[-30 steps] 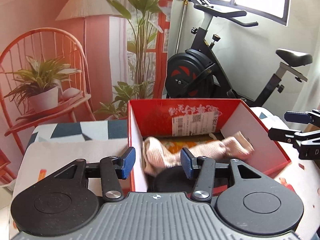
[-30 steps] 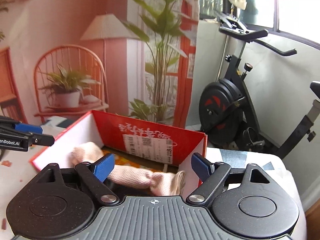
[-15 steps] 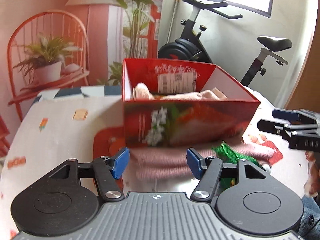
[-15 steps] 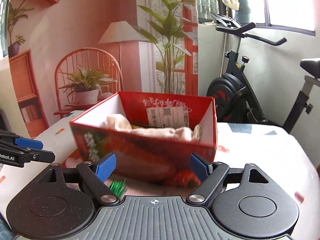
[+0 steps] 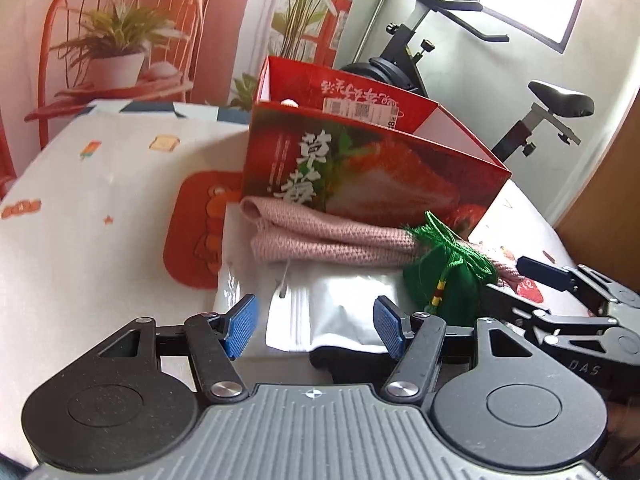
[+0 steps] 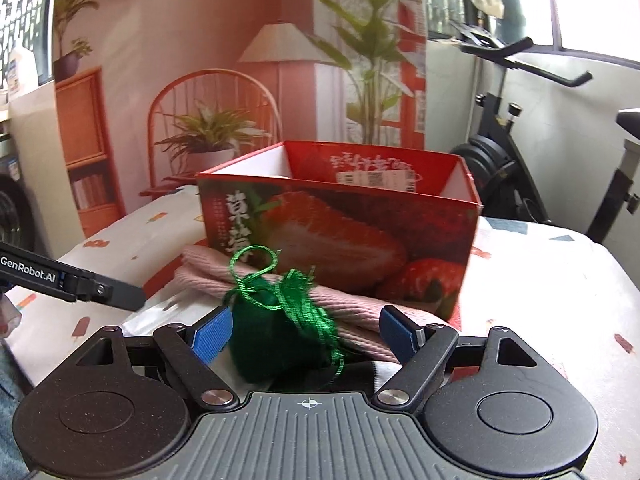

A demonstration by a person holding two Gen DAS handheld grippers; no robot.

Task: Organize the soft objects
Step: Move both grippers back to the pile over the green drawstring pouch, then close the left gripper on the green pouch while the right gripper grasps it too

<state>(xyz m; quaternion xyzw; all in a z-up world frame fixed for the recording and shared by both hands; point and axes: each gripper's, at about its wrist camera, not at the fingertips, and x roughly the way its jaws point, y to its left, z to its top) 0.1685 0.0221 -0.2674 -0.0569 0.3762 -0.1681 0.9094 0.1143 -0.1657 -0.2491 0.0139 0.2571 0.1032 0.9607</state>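
Note:
A red strawberry box (image 5: 372, 184) stands open on the table, with a scrap of beige cloth (image 5: 289, 102) showing over its rim. In front of it lies a folded pink knitted cloth (image 5: 328, 240). A green tasselled pouch (image 5: 444, 280) rests on that cloth's right end. A silver zip bag (image 5: 340, 312) lies nearest, between the fingers of my open left gripper (image 5: 314, 326), untouched. My right gripper (image 6: 304, 334) is open around the green pouch (image 6: 276, 332); its pads do not press on it. The pink cloth (image 6: 352, 304) runs behind the pouch.
The table wears a white patterned cloth (image 5: 100, 184) with an orange cartoon mat (image 5: 196, 232) left of the box. An exercise bike (image 5: 420, 68) stands behind. Each gripper shows in the other's view: right gripper (image 5: 560, 292), left gripper (image 6: 80, 284).
Both grippers drew back from over the box and sank to table level in front of it. The beige cloth stayed in the box. The left jaws stand wider.

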